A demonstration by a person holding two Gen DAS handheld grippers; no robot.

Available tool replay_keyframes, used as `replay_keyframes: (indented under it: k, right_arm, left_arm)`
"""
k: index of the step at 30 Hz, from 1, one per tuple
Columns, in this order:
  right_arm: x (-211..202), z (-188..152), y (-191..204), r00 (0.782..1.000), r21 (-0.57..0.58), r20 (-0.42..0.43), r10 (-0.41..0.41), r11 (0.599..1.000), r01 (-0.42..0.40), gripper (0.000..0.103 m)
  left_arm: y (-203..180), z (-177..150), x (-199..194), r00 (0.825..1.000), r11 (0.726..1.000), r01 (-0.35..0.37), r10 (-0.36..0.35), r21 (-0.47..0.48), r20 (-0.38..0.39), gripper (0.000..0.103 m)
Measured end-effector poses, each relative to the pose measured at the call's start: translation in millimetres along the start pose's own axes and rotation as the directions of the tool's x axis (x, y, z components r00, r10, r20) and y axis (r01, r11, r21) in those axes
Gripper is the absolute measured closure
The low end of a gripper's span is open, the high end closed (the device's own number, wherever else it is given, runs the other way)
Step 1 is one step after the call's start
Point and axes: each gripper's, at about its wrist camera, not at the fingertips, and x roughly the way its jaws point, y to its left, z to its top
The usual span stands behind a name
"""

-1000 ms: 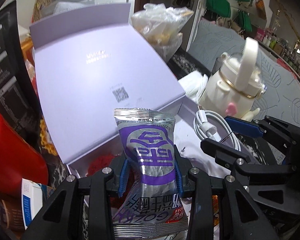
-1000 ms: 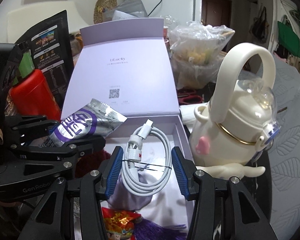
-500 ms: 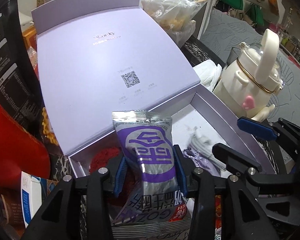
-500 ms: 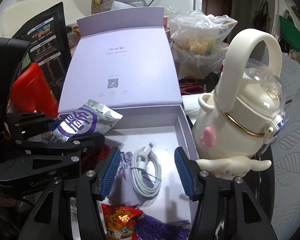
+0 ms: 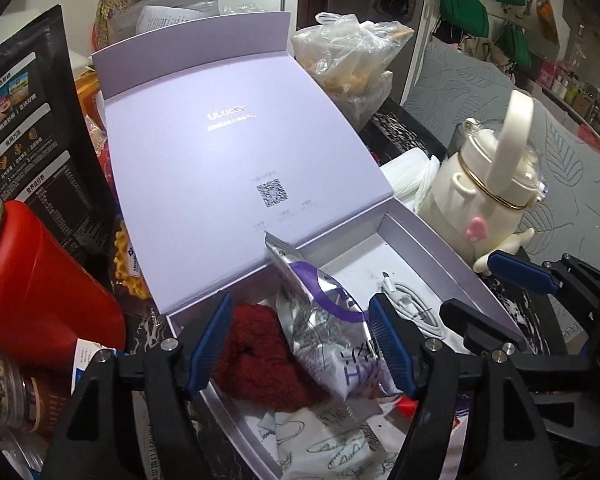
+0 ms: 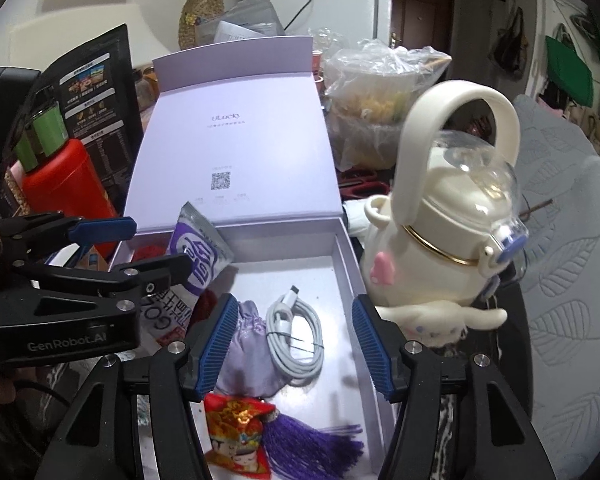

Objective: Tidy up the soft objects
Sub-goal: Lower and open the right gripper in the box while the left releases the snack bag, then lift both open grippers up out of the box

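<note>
The left gripper (image 5: 300, 344) is opening and has let the snack packet (image 5: 324, 320) drop into the purple box (image 5: 440, 248). The right gripper (image 6: 292, 344) stays apart over the white cable (image 6: 296, 332), holding nothing.

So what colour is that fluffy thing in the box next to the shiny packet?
Dark red. The fluffy thing shows best in the left wrist view, beside the shiny packet.

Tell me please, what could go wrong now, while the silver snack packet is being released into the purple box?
1. The silver snack packet leans on the box's back wall as the left gripper opens; it may tip onto the red fuzzy item.
2. Its top corner rests against the open lid, so closing could pinch it.
3. The cream kettle bottle stands close beside the box; the right gripper could bump it when withdrawing.
</note>
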Motion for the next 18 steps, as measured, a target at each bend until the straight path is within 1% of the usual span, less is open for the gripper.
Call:
replay_keyframes:
  k: [7, 18]
  right_arm:
    - [-20.7, -3.8, -3.9, 1.0, 0.011, 0.021, -0.019, 1.0, 0.019, 0.043]
    - [-68.0, -11.8, 0.6, 0.996, 0.008, 0.085, -0.03, 1.0, 0.03, 0.043]
  left_arm:
    - [-8.3, -4.1, -22.5, 1.0, 1.0, 0.002, -0.002, 0.01, 0.029, 0.034]
    - [-21.8, -12.7, -75.9, 0.993, 1.0, -0.004, 0.001, 0.03, 0.115, 0.034]
